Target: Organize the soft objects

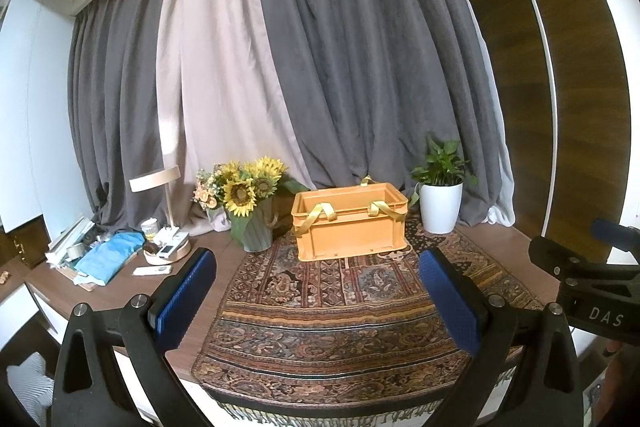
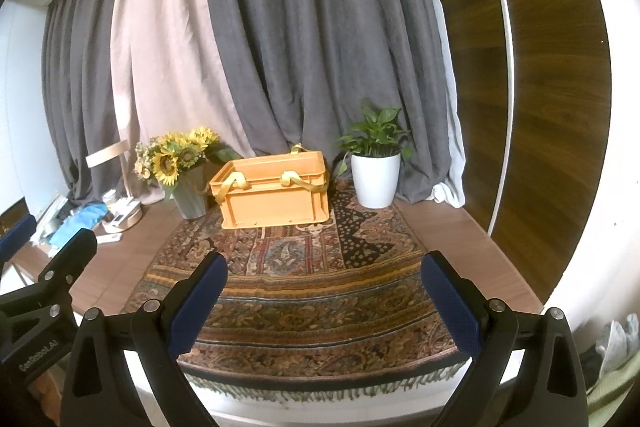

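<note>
Since both claws hang back w/ jaws spread and nothing pinched, left claw (image 1: 316, 291) and right claw (image 2: 324, 295) look staged for a pickup. Orange crate (image 1: 350, 227) sits mid-rug (image 1: 320, 307) on bench (image 1: 132, 287), prob. the drop spot; soft objects themselves not visible.

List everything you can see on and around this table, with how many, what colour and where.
crate: one, orange, yellow ribbon draped over its rim, far middle of rug
rug: one, patterned brown, covering table centre
sunflower bouquet: one, yellow, in grey-green vase left of crate
potted plant: one, green in white pot, right of crate
desk lamp: one, beige, far left
blue cloth: one, left clutter
curtains: grey and beige, behind
left gripper: one, black with blue pads, open, empty
right gripper: same, open, empty
</note>
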`<state>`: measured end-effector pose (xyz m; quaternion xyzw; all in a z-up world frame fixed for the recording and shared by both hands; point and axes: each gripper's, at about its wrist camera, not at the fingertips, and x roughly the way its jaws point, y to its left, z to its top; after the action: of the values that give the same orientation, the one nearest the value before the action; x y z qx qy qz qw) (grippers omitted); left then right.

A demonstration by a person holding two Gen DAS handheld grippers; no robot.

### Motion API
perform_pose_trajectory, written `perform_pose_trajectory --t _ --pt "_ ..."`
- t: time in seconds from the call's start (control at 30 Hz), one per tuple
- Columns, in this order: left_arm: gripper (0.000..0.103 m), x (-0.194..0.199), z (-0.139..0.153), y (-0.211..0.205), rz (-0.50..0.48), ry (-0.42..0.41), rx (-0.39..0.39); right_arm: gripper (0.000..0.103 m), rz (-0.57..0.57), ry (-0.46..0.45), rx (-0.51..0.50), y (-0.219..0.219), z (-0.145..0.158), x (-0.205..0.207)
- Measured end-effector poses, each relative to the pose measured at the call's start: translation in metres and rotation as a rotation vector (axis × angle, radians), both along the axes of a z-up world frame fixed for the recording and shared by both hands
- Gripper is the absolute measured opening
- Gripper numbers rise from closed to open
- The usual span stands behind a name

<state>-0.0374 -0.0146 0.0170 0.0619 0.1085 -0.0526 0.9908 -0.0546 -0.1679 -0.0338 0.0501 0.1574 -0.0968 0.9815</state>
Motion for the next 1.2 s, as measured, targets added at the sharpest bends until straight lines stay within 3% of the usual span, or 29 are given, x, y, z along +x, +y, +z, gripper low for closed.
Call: perform_pose_trajectory --t 1.2 --pt "0.103 0.0011 0.0010 -0.0053 0.006 -0.015 0.012 0.098 -0.005 0.001 0.006 -0.0087 0.0009 -0.0052"
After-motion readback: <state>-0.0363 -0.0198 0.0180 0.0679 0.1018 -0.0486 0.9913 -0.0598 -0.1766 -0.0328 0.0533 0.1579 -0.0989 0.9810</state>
